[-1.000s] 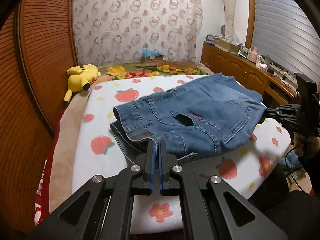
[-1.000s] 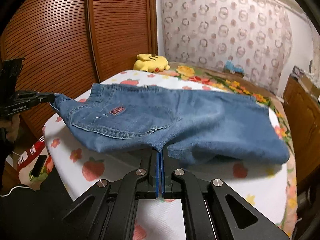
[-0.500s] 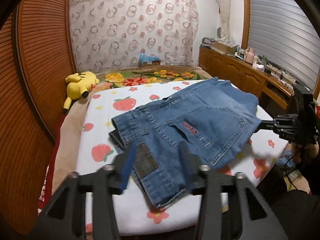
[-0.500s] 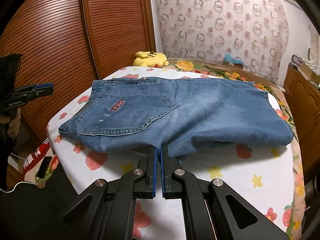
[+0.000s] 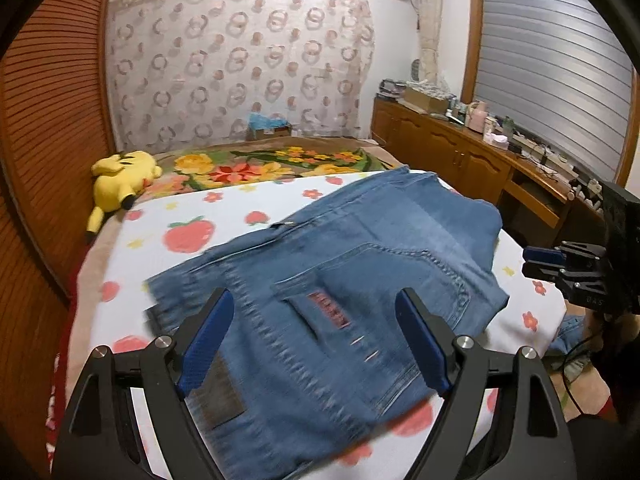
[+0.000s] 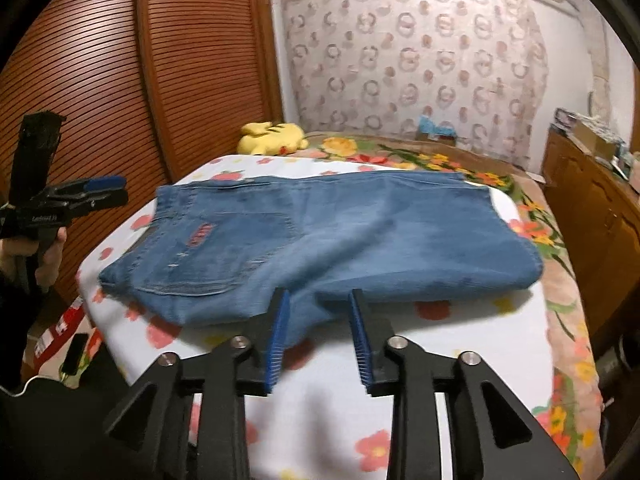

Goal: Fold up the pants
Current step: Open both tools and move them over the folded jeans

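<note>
The jeans [image 6: 320, 236] lay folded into a compact rectangle on the bed [image 6: 460, 344], waistband toward the wooden doors, flat enough to need no holding. The left claw [image 5: 316, 340] gaped wide above the back pocket, gripping nothing. The right claw [image 6: 318, 336] stood moderately parted at the near edge, empty too, likely letting the fold settle.

Both views are lit by warm, dim indoor light. Straight lines are bent by the fisheye lens, and the corners are blacked out. The jeans [image 5: 344, 304] are smeared by motion blur in both views. Soft shadow is cast on the sheet [image 6: 460, 344] beneath the denim's edge.
</note>
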{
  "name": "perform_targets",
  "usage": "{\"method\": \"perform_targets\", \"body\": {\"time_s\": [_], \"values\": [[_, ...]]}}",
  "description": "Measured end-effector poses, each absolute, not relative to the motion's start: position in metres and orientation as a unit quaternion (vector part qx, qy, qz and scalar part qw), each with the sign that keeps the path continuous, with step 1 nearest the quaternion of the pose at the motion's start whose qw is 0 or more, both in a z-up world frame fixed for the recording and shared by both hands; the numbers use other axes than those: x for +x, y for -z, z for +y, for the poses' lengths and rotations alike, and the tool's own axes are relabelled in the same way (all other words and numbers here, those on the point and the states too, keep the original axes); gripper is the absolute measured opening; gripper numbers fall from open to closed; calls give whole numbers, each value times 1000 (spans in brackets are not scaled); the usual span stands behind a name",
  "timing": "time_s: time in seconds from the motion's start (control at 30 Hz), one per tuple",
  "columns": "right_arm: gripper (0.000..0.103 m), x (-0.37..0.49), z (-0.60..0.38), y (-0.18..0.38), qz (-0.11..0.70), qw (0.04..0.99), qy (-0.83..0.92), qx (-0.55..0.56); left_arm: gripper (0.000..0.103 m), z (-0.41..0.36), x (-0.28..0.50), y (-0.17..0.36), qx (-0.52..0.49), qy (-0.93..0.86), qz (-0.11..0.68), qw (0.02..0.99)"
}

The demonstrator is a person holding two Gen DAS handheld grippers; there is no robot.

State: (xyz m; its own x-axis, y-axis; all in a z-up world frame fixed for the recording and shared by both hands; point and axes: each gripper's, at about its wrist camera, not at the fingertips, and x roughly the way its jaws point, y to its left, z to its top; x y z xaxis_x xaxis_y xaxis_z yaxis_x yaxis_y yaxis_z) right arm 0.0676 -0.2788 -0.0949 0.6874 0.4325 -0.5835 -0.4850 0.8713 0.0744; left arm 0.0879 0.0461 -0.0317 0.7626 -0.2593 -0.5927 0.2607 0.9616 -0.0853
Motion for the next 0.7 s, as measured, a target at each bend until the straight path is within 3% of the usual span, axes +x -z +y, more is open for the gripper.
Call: {"method": "perform_targets", "body": {"time_s": [0.1,0.7], "values": [[41,76,-289,100,307,924,-224,-38,83,28,101,38,9,151,319,936],[44,139,-331,112,343,931,-129,8,83,2,145,87,16,163,339,926]]}}
